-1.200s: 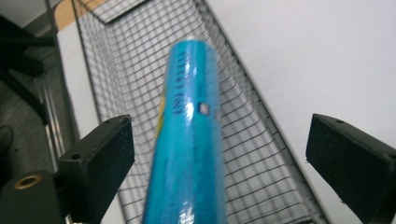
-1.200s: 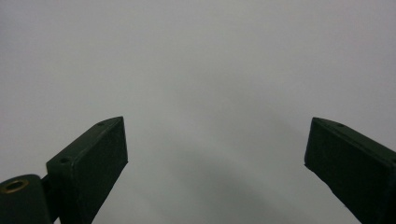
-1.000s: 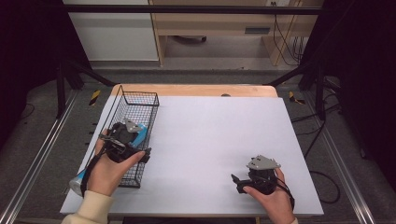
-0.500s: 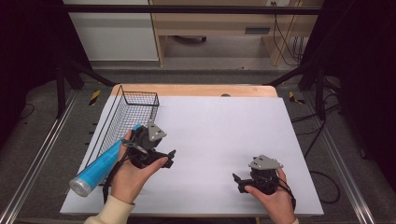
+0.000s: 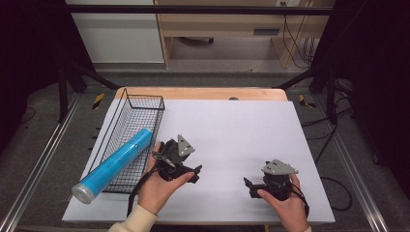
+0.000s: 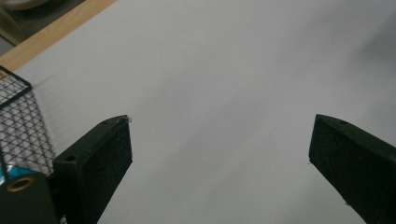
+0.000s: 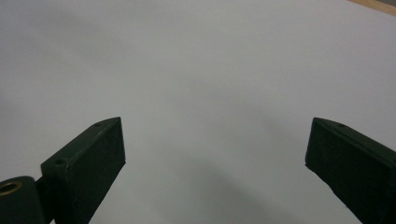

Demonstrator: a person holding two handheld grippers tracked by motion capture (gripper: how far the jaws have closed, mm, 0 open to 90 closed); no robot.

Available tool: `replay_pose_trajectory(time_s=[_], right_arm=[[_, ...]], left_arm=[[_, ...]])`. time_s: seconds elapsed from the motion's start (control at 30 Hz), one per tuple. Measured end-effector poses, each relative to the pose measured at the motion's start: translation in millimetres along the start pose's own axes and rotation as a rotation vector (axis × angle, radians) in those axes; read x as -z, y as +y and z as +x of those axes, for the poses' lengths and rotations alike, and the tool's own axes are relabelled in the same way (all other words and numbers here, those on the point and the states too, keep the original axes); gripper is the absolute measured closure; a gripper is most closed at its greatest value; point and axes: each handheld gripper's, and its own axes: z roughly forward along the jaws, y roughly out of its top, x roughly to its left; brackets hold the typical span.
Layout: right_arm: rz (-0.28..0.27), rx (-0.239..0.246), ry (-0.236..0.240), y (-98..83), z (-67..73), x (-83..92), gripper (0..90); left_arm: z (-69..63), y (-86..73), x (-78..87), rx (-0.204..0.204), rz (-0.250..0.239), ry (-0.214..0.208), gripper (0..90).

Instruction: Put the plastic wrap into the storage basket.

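A blue tube (image 5: 114, 164) with a silver cap lies slanted in the black wire basket (image 5: 145, 104) at the table's left, its near end sticking out over the basket's front rim. My left gripper (image 5: 192, 171) hovers just right of the basket over the white table, apart from the tube. In the left gripper view the left gripper (image 6: 219, 126) is open and holds nothing, with the basket mesh (image 6: 18, 126) at its left. My right gripper (image 5: 251, 187) rests near the front right, and in the right gripper view it (image 7: 215, 126) is open over bare white surface.
The white table top (image 5: 232, 125) has a wooden strip (image 5: 203, 93) along its far edge. Metal rails run along both sides of the table, and cables lie on the floor at the right. Furniture stands behind the table.
The left gripper has let go of the blue tube, which now lies in the basket, and moved right, away from the basket. The right gripper has stayed put.
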Motion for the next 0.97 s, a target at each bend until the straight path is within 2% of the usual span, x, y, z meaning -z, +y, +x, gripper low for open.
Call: replay_pose_trajectory(time_s=[0.17, 0.2, 0.3, 0.4, 0.53, 0.6, 0.77, 0.87, 0.93, 0.97], right_arm=[[-0.002, 0.007, -0.002, 0.2, 0.4, -0.5, 5.3], [-0.001, 0.005, -0.003, 0.1, 0.4, -0.5, 5.3], [-0.002, 0.011, -0.004, 0.1, -0.3, -0.8, 5.3], [0.002, 0.011, -0.004, 0.0, -0.6, -1.1, 5.2], [0.006, -0.001, -0.011, -0.7, -1.2, -1.4, 5.2], [0.009, 0.003, -0.014, -1.0, -2.0, -2.2, 5.2], [0.022, 0.005, -0.023, -1.8, -2.3, -3.8, 5.3], [0.017, 0.006, -0.029, -1.7, -3.2, -4.0, 5.4], [0.018, 0.006, -0.032, -1.4, -3.8, -4.0, 5.4], [0.017, 0.003, -0.035, -1.1, -3.9, -3.5, 5.4]], left_arm=[[-7.0, -7.3, -16.8, 0.005, -0.019, -0.037, 5.6], [-8.1, -8.5, -19.7, -0.004, -0.012, -0.041, 5.6], [-14.2, -11.9, -29.5, -0.041, -0.009, -0.015, 5.5], [-17.0, -18.1, -39.5, -0.033, -0.015, -0.035, 5.5], [-14.6, -27.8, -49.5, -0.018, -0.028, -0.031, 5.6], [-10.8, -32.4, -51.8, -0.015, -0.041, -0.031, 5.8], [-6.0, -43.0, -54.3, 0.020, -0.097, -0.046, 6.4], [-7.2, -44.5, -52.5, -0.017, -0.076, -0.038, 6.4], [-7.1, -45.5, -46.7, -0.013, -0.110, -0.023, 6.4], [-6.5, -45.8, -43.3, -0.019, -0.111, -0.022, 6.4]])
